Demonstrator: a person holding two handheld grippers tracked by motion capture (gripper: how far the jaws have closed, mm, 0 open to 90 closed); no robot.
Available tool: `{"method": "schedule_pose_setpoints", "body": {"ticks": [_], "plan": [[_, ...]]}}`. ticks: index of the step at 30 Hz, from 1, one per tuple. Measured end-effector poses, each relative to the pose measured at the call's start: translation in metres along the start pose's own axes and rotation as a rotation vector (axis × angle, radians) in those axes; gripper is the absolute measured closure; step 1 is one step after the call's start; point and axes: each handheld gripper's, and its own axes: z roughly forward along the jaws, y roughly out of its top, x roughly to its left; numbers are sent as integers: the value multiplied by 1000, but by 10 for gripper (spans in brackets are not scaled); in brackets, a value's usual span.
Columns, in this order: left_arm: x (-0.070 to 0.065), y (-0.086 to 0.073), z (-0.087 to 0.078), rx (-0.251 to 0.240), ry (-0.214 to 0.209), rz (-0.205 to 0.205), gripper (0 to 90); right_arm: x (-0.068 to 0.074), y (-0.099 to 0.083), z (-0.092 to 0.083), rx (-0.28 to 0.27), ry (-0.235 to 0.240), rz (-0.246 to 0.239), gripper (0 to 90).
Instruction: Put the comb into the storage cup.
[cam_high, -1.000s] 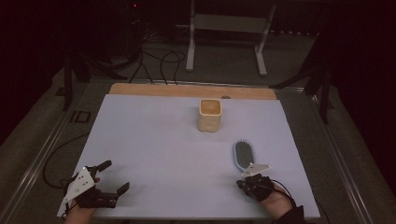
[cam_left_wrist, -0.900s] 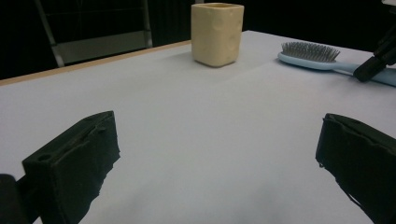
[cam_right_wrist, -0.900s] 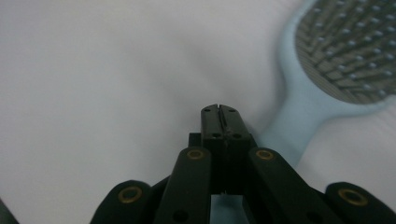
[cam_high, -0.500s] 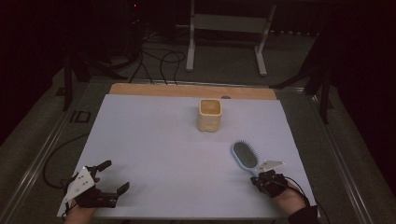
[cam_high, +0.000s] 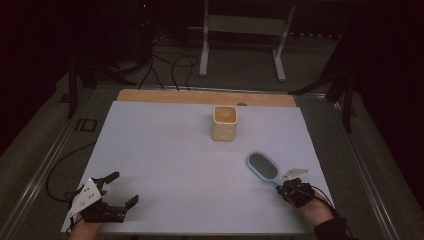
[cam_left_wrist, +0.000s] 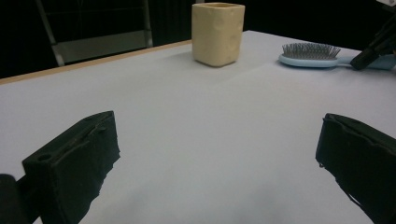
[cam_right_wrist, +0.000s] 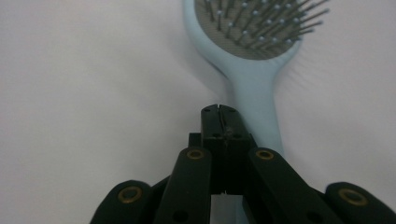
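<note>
Hairbrush (cam_high: 263, 168): a light blue paddle brush with an oval head, a dark pad and thin, ball-tipped bristles (cam_right_wrist: 254, 23). It lay flat on the white surface (cam_high: 165, 165), bristles up, near the right front corner. The head pointed away from the person and slightly left; the handle (cam_right_wrist: 258, 105) ran back toward the near edge. It lay well apart from the yellow cup (cam_high: 224, 123), nearer the person and to the right.

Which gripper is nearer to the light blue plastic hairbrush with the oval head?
The right. The right gripper is at the handle end of the light blue plastic hairbrush, jaws shut. The left gripper sits open at the table's opposite near corner.
</note>
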Motion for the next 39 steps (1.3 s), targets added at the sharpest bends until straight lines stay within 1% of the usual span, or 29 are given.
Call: {"method": "schedule_pose_setpoints", "body": {"ticks": [5, 7, 9, 10, 11, 12, 13, 14, 16, 21, 22, 24, 26, 27, 30, 31, 32, 34, 36, 37, 38, 39], "plan": [[-1, 0, 0, -1, 0, 1, 0, 1, 0, -2, 0, 1, -10, 900], [-1, 1, 0, 0, 1, 4, 0, 2, 2, -4, -8, 15, -18, 900], [-1, 1, 0, 0, 1, 2, 0, 3, 4, -7, -23, 13, -39, 900], [0, 0, 0, -1, 1, 0, 0, 3, 5, -9, -25, 10, -60, 900], [0, 1, 0, 0, 2, 1, 0, 2, 7, -12, -39, 17, -65, 900], [0, 1, 0, 0, 2, 1, 0, 2, 7, -12, -39, 17, -65, 900], [0, 1, 0, -1, 1, 0, 0, 0, 10, -17, -53, 16, -65, 900], [0, 1, 0, -1, 1, 0, 0, 0, 10, -17, -53, 16, -65, 900], [0, 1, 0, 0, 0, 2, 0, -4, 14, -22, -58, 16, -59, 900], [0, 1, 0, -2, -1, -1, 0, -10, 21, -30, -49, 9, -79, 900], [0, 1, 0, -1, -1, 0, 0, -10, 22, -31, -50, 8, -73, 897], [0, 1, 0, -1, -1, -1, 0, -12, 25, -33, -48, 1, -78, 836], [-1, 1, 0, -2, 0, 0, 0, -13, 26, -34, -44, -6, -85, 833], [0, 1, 0, -3, 0, -2, 0, -14, 29, -35, -36, -6, -88, 800], [0, 1, 0, -2, 0, -2, 0, -15, 32, -34, -22, -2, -91, 746], [0, 1, 0, -2, 0, -1, 0, -15, 33, -34, -16, -5, -87, 704], [0, 1, 0, -2, 0, -1, 0, -16, 33, -33, -9, -4, -94, 679], [0, 1, 0, -2, -1, -3, 0, -16, 34, -32, 0, -3, -93, 592], [0, 1, 0, -3, -1, -5, 0, -16, 36, -31, 18, 9, -96, 517], [0, 1, 0, -3, -1, -5, 0, -16, 36, -31, 18, 9, -96, 517], [0, 1, 0, -4, -1, -5, 0, -17, 37, -29, 29, 13, -96, 458], [0, 1, 0, -4, -1, -5, 0, -17, 37, -29, 34, 12, -95, 429]]}}
